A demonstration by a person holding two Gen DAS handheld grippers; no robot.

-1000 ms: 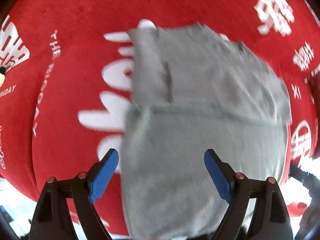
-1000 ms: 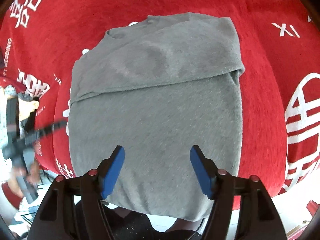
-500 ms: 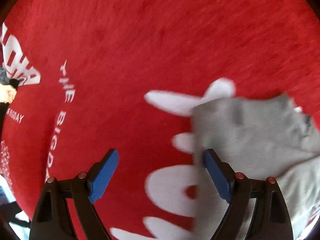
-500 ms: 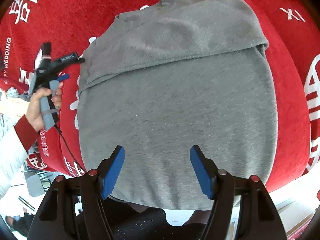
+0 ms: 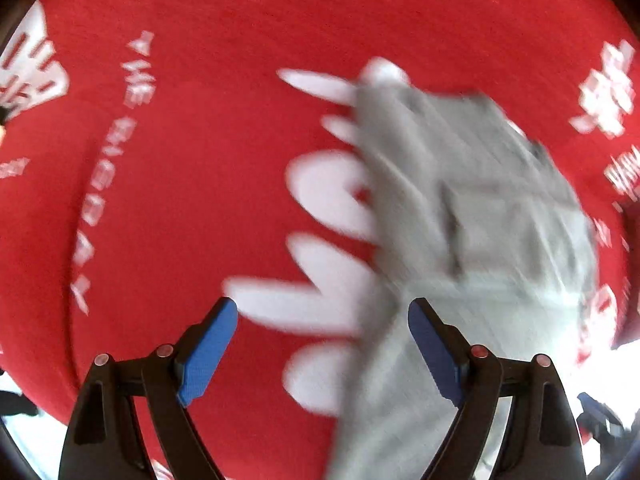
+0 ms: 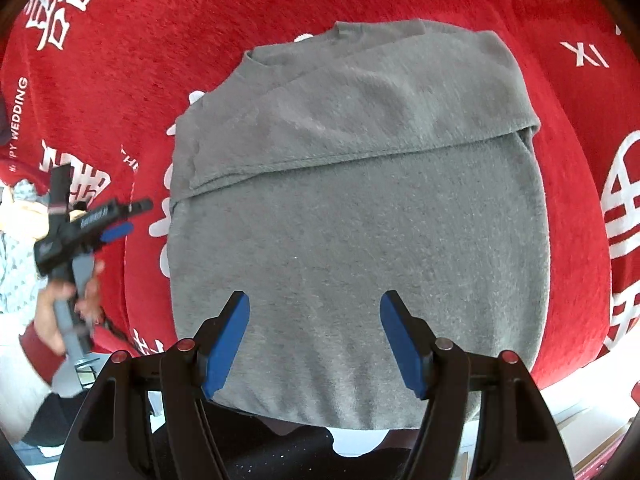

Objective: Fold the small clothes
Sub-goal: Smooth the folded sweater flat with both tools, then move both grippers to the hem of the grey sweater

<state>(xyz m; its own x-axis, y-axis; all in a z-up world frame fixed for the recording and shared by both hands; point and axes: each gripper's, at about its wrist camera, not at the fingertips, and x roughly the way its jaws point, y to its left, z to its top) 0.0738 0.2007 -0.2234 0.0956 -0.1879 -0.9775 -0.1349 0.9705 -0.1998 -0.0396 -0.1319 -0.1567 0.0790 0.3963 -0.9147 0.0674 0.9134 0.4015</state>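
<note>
A grey garment (image 6: pixel 360 216) lies folded on the red cloth (image 6: pixel 140 32), its far part doubled over toward me with a hem line across the middle. My right gripper (image 6: pixel 315 304) is open and empty above the garment's near part. My left gripper (image 5: pixel 323 312) is open and empty over the red cloth at the garment's left edge; the garment (image 5: pixel 480 240) is blurred in the left wrist view. The left gripper also shows in the right wrist view (image 6: pixel 124 220), held in a hand left of the garment.
The red cloth (image 5: pixel 200 160) with white lettering covers the table. Its near edge (image 6: pixel 580 368) runs just behind the garment's near hem, with floor and clutter below. The person's hand and red cuff (image 6: pixel 44 328) are at the lower left.
My left gripper swung left off the garment, then back toward its left edge. My right gripper drew back slightly, staying open over the near part.
</note>
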